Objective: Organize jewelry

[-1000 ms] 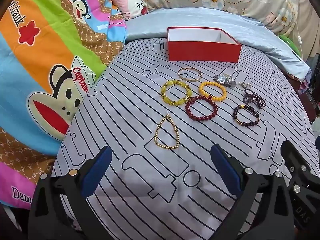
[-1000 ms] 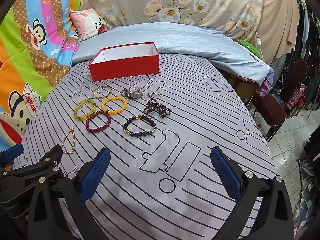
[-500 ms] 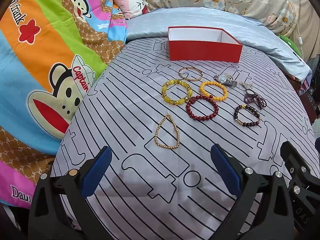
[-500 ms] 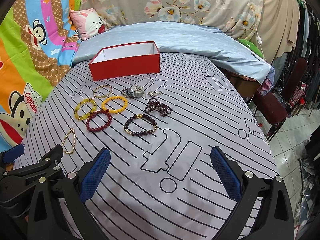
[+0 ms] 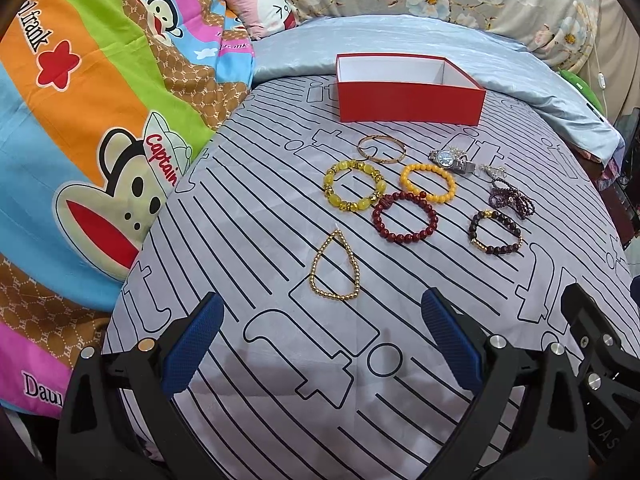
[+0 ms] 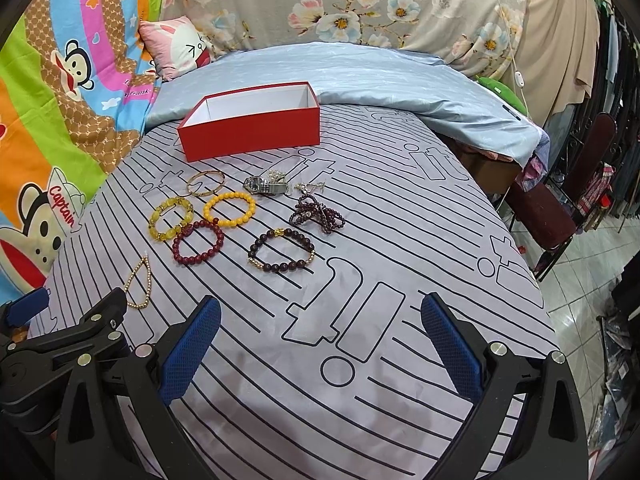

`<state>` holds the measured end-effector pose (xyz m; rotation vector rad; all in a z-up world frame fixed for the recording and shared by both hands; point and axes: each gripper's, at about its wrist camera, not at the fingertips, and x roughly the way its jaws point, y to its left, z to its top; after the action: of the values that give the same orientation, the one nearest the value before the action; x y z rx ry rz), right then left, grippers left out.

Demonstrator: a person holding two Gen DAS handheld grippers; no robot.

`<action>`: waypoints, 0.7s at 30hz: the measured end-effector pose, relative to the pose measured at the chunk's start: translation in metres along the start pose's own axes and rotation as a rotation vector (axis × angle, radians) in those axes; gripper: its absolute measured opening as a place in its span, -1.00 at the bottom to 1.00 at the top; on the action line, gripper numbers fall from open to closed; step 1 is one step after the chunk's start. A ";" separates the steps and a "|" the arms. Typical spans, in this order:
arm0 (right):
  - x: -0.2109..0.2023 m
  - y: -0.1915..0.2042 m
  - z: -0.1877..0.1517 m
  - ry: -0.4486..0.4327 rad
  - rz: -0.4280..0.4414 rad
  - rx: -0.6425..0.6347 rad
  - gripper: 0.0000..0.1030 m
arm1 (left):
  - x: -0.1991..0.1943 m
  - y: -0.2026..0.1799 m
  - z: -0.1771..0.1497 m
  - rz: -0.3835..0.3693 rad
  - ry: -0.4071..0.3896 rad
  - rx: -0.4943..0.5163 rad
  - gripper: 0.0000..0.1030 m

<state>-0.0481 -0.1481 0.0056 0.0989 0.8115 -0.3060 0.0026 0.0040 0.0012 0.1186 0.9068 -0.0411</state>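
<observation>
Lying just ahead of the left tool [image 5: 320,340] — gold bead bracelet [image 5: 334,266], both tools spread wide, empty.

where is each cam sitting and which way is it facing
Left wrist: on the left claw, open, facing up the bed at the gold bead bracelet; right claw's edge shows.
Right wrist: on the right claw, open, further right, facing likewise; left claw beside it.
Shared: red box, all jewelry.

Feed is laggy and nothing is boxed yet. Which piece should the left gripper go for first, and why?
Probably ease the left gripper forward over the gold bead bracelet: it lies nearest, apart from the other pieces, straight ahead between the open fingers. The red box looks empty.
</observation>
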 end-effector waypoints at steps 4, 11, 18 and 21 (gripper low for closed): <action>0.000 0.001 -0.001 0.000 -0.001 -0.003 0.87 | 0.000 0.000 0.000 0.003 0.001 0.001 0.84; 0.002 0.001 -0.001 0.002 0.000 -0.004 0.87 | 0.002 0.001 0.000 0.004 0.004 0.001 0.84; 0.005 0.002 -0.002 0.007 0.002 -0.001 0.87 | 0.004 0.001 0.001 0.003 0.007 0.001 0.84; 0.006 0.002 -0.003 0.008 0.001 -0.002 0.87 | 0.005 0.000 0.001 0.005 0.008 0.001 0.84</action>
<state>-0.0458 -0.1471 -0.0006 0.0992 0.8200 -0.3038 0.0064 0.0038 -0.0027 0.1221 0.9149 -0.0365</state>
